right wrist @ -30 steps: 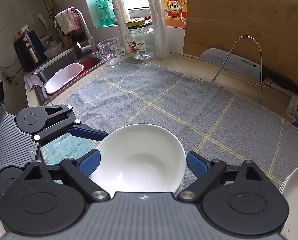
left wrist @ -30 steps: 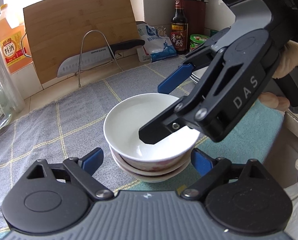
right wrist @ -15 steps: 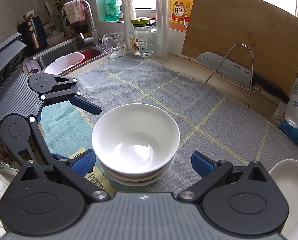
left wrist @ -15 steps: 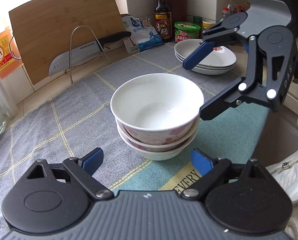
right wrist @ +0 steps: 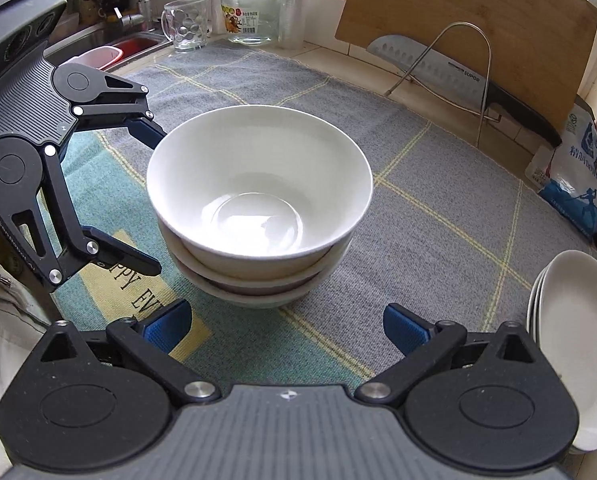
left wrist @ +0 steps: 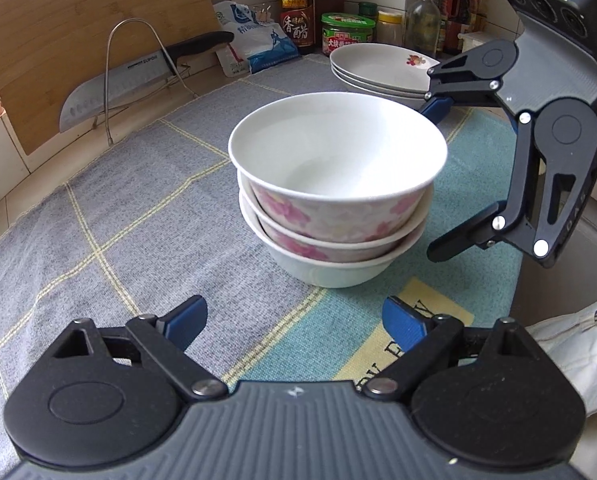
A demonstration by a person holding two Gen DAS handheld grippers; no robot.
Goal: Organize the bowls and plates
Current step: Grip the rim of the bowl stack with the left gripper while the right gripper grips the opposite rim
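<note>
Since a second ago the right gripper (left wrist: 432,182) has let go of the top bowl (left wrist: 338,148) and backed off to the stack's side; its jaws have just been opening and now stand wide, with nothing between them. Left gripper (right wrist: 154,200) sits on the opposite side, jaws also well apart, holding nothing and clear of the rim.

Three bowls are nested upright in one stack of bowls (right wrist: 258,248) on the grey checked cloth (left wrist: 138,200), near its teal end; the top bowl sits level inside the one beneath. All appear empty. Nesting keeps like with like and saves space.

Stack of plates (left wrist: 378,68) rests well apart toward the bottles, also empty as far as can be seen.

Judgement: bowl stacking looks complete, and both tools are free for whatever remains.
</note>
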